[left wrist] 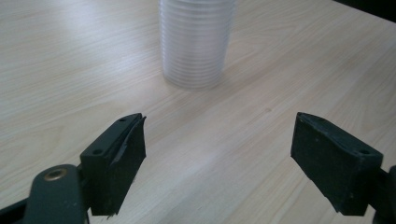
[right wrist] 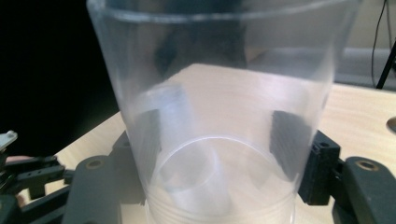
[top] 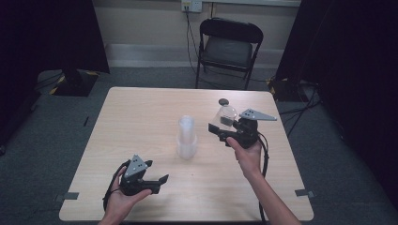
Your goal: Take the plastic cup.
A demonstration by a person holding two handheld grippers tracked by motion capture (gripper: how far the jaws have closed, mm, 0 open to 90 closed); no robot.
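- No brand, label or readable writing is showing on the cups, the grippers or the furniture.
- The right gripper (top: 224, 127) is being held up over the table's right side, its jaws pinching a clear plastic cup (right wrist: 219, 126) by its walls near the base.
- The left gripper (left wrist: 217, 158) is resting low at the near left, jaws spread wide with bare wood between them, pointing at the stack of clear cups (top: 186, 137).
- That stack is standing upright mid-table, between the two hands.
- The light wooden table (top: 141, 112) is sitting on grey carpet; a small dark disc (top: 224, 101) is lying near its far edge, a black folding chair (top: 228, 49) is standing behind, and dark curtains are hanging at both sides.
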